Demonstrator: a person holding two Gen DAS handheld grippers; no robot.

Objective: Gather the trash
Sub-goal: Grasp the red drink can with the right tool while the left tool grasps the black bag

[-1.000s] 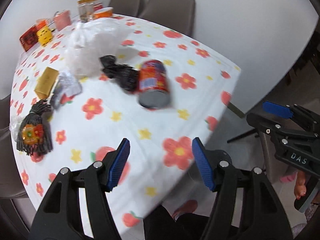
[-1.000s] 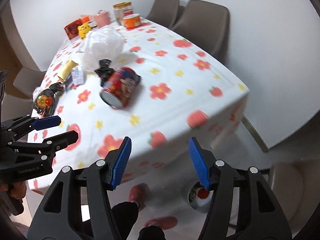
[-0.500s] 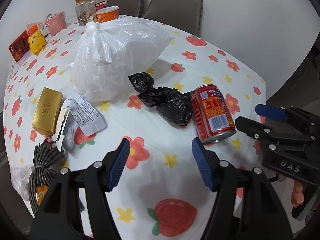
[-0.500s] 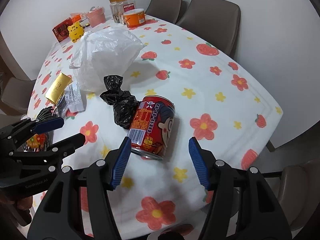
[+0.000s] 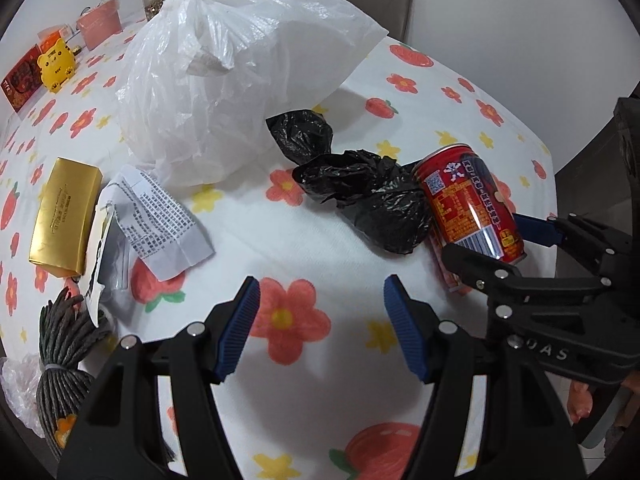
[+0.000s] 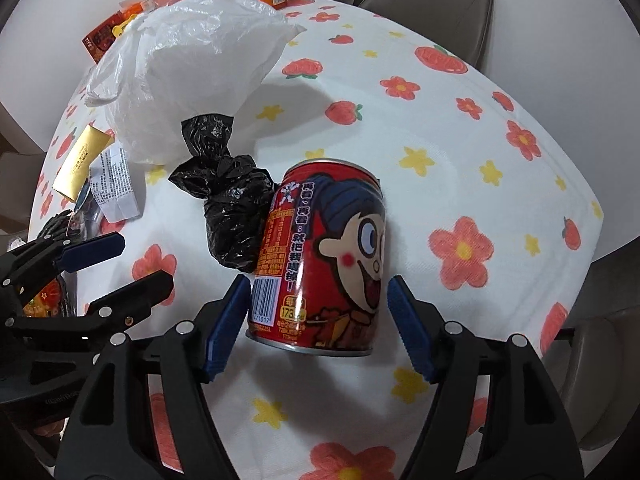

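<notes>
A red drink can lies on its side on the flowered tablecloth, its base toward me. My right gripper straddles the can's lower end, its jaws opening; a small gap shows at each blue pad. A knotted black bag rests against the can's left side, and a tied white plastic bag sits behind it. My left gripper hangs open over bare cloth in front of the black bag, holding nothing. The can and right gripper appear at the right of the left wrist view.
Left of the bags lie a printed paper slip, a gold box and a grey cord bundle. Jars, a tub and small boxes stand at the table's far end. Brown chairs stand behind; the table edge runs along the right.
Both grippers have come forward and down over the table. The can, which lay ahead of the right gripper, now sits between its fingers, and those fingers stand slightly wider.
</notes>
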